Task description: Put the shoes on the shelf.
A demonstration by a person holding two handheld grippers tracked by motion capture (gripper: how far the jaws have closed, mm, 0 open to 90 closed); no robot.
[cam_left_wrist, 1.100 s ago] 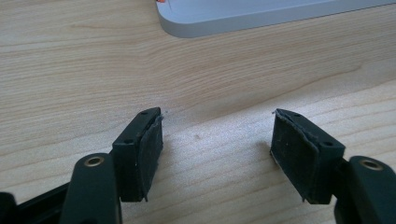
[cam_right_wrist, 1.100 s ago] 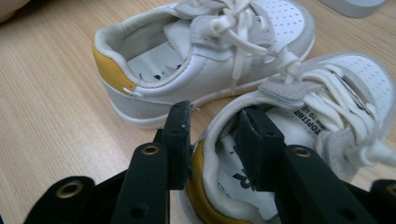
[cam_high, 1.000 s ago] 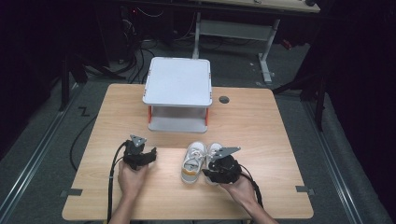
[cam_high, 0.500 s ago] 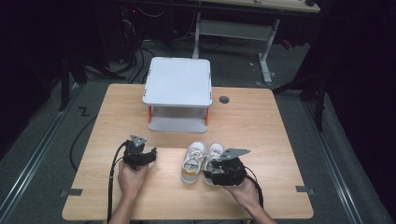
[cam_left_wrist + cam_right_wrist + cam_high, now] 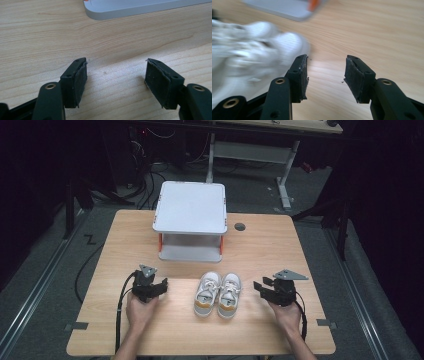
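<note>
The 2 shoes [image 5: 218, 295] stand side by side on the table [image 5: 310, 245], in front of the small shelf [image 5: 190, 215]; the right gripper [image 5: 261, 288], whose jaws have just been closing a little with nothing between them, is beside the shoes, apart from them; the left gripper [image 5: 161, 287] is released and empty too; it seems a placing step is finished; the next move probably needs a new grasp on a shoe.

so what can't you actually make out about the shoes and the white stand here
- Shoes, right gripper view: smeared by motion blur and cut off by the left edge, so laces and markings are unreadable.
- Shoes, high view: too small to read any logo or the orange heel detail.
- Stand, high view: its top hides most of the lower shelf.
- Stand, left gripper view: cut off by the top edge.
</note>
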